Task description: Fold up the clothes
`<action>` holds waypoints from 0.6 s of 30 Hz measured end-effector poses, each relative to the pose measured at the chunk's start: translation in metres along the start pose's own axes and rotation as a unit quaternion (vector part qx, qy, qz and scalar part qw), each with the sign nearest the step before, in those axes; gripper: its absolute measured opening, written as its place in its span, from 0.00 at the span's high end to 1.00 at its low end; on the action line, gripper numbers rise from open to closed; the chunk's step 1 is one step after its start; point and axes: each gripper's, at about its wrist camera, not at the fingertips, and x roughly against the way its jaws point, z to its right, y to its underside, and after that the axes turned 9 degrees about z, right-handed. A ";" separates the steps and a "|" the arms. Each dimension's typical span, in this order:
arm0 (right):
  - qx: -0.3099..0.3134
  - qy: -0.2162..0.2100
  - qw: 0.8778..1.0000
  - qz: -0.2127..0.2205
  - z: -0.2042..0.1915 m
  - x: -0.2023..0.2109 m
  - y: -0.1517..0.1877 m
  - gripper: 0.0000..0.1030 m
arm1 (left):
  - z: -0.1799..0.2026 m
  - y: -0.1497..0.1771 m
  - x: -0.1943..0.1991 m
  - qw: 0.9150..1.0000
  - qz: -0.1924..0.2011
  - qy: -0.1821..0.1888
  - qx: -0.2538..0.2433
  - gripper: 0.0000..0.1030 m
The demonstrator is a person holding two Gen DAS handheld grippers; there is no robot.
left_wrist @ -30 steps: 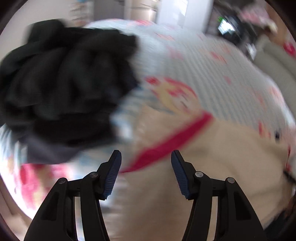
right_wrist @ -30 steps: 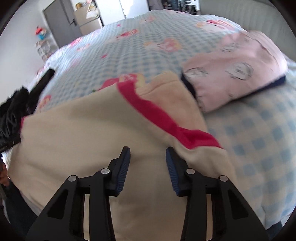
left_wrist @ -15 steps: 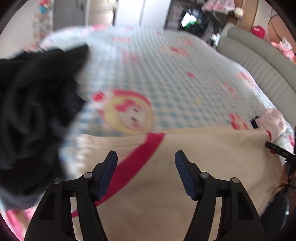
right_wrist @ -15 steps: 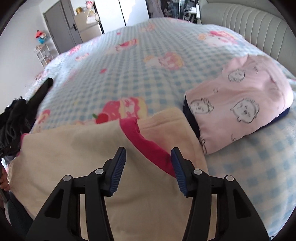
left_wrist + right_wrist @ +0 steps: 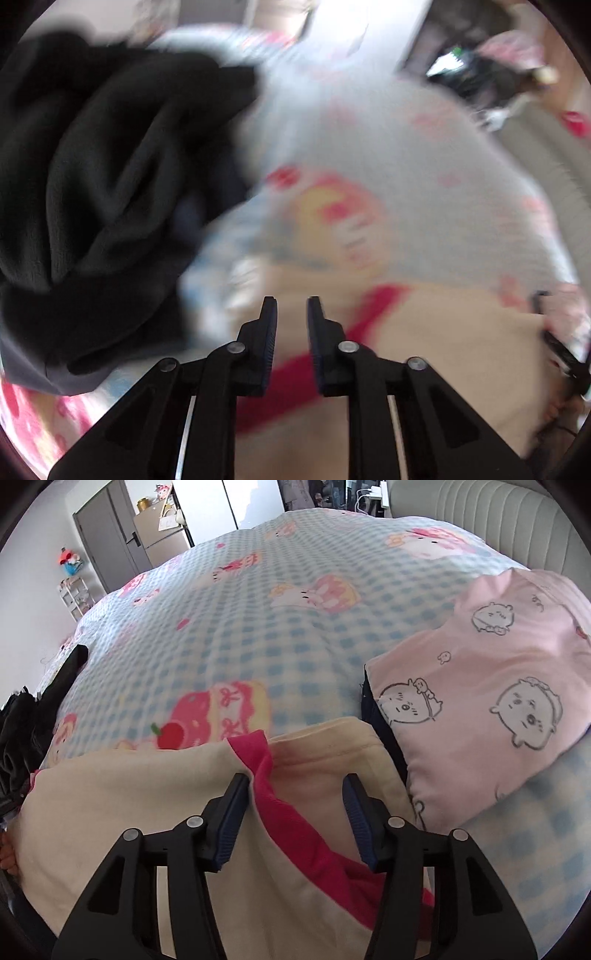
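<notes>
A cream garment with a red stripe lies spread on the bed, seen in the right wrist view [image 5: 129, 812] and, blurred, in the left wrist view [image 5: 443, 350]. My right gripper [image 5: 293, 786] is open, its fingers straddling the red stripe [image 5: 280, 805] near the garment's far edge. My left gripper [image 5: 291, 306] hovers over the garment's left corner with its jaws narrowed to a small gap; nothing shows between them.
A heap of black clothes [image 5: 110, 166] lies at the left. A folded pink printed garment [image 5: 491, 709] lies at the right on the blue-checked bedspread [image 5: 277, 635]. A padded headboard [image 5: 498, 524] lies beyond.
The left gripper's jaws have narrowed and it has swung left toward the black heap. The right gripper has moved forward to the garment's far edge and opened wider.
</notes>
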 end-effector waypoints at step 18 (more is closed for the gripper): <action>0.022 -0.110 0.994 -0.014 -0.079 0.080 0.080 0.44 | 0.184 0.105 0.027 0.972 -0.058 0.149 -0.169 0.46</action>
